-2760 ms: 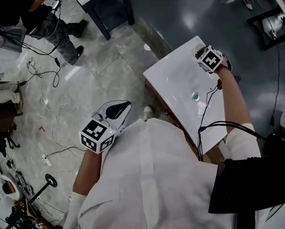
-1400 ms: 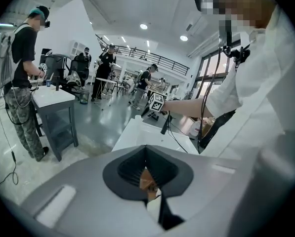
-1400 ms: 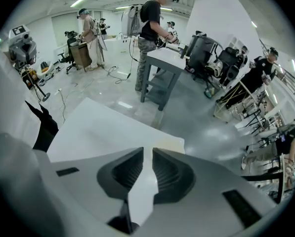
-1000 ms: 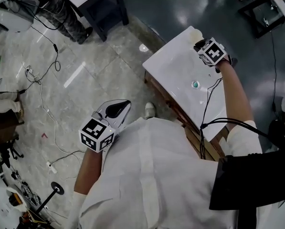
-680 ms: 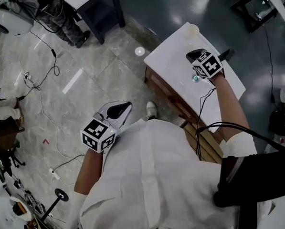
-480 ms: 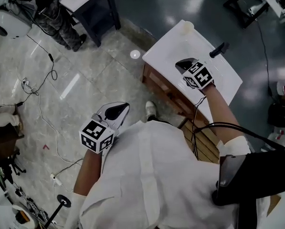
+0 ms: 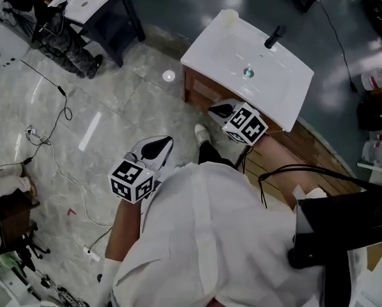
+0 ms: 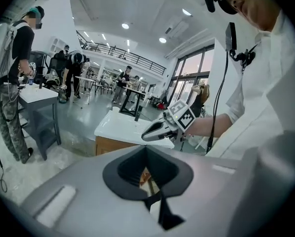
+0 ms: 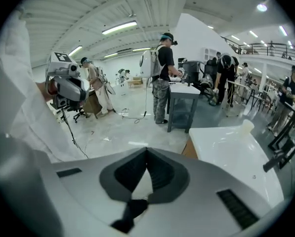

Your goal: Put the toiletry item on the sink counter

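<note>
The toiletry item, a small pale container, stands upright on the far left corner of the white sink counter; it also shows in the right gripper view. My right gripper hangs off the counter's near edge, well away from the item, shut with nothing in it; its jaws meet at the tip. My left gripper is held over the floor by my body, jaws together and empty. From the left gripper view I see the right gripper in front of the counter.
A black faucet and a drain sit in the sink. A dark-framed white table with a person beside it stands at the upper left. Cables run across the marble floor. Wooden boards lie beside the counter base.
My right gripper has pulled back from the counter's far corner to its near edge, leaving the pale container standing there. The left gripper has stayed put.
</note>
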`<state>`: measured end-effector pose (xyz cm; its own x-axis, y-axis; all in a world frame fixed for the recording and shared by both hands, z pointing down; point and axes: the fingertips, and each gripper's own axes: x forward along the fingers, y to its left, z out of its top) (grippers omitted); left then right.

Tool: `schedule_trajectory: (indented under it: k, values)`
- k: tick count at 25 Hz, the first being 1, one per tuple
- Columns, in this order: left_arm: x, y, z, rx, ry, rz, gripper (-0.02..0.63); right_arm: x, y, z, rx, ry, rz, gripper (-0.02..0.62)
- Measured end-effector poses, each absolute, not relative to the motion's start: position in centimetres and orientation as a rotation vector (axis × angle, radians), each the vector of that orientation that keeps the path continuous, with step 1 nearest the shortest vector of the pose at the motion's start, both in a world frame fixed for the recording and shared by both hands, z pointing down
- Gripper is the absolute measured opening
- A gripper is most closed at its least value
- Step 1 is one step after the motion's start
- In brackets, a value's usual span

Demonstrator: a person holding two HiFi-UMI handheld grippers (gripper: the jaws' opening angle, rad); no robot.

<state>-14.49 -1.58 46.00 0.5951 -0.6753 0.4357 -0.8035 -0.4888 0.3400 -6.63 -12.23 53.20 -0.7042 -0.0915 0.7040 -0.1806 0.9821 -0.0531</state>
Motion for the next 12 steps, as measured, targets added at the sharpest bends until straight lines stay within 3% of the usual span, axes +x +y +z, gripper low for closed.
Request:
schedule_trajectory:
  k: [12]
  values:
    - [-12.5, 2.5, 46.4, 2.364, -1.092, 0.365, 0.006, -6.0, -4.2, 51.7, 0.249, -2.437, 0.175, 0.005]
